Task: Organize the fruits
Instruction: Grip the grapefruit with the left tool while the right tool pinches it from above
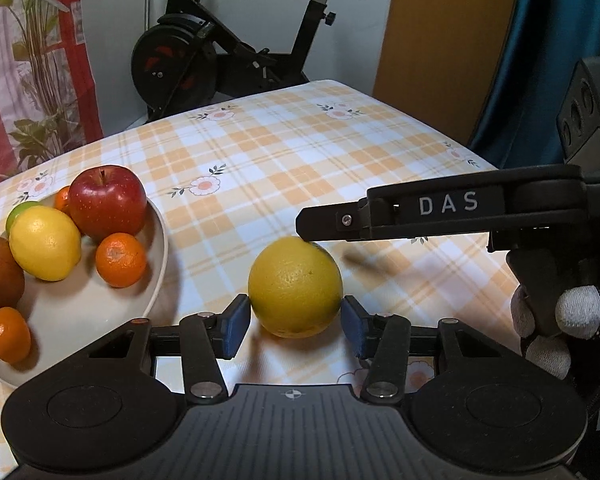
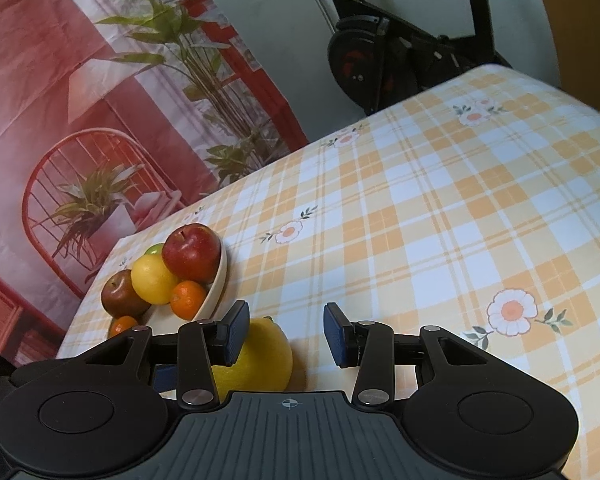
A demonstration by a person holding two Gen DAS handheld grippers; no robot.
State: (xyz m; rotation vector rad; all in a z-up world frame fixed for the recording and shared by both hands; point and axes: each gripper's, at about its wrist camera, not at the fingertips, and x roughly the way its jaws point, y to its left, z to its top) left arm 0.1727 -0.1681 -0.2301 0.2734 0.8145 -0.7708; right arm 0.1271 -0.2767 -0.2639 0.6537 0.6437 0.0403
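Left gripper [image 1: 296,326] tilts down over the table [image 1: 284,168], its blue pads either side of the yellow orange [image 1: 295,286], just beside the skin; can't tell if they press. Right gripper [image 2: 286,334] angles in from the right above the orange, jaws apart, nothing between them, a gloved hand [image 1: 560,324] on its handle. The orange sits on the cloth right of the bowl [image 1: 100,304], which holds apples, lemon, small oranges.

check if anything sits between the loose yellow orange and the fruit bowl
Nothing visible does. The yellow orange sits on the tablecloth between the left gripper's jaws, and only bare cloth separates it from the bowl's near rim.
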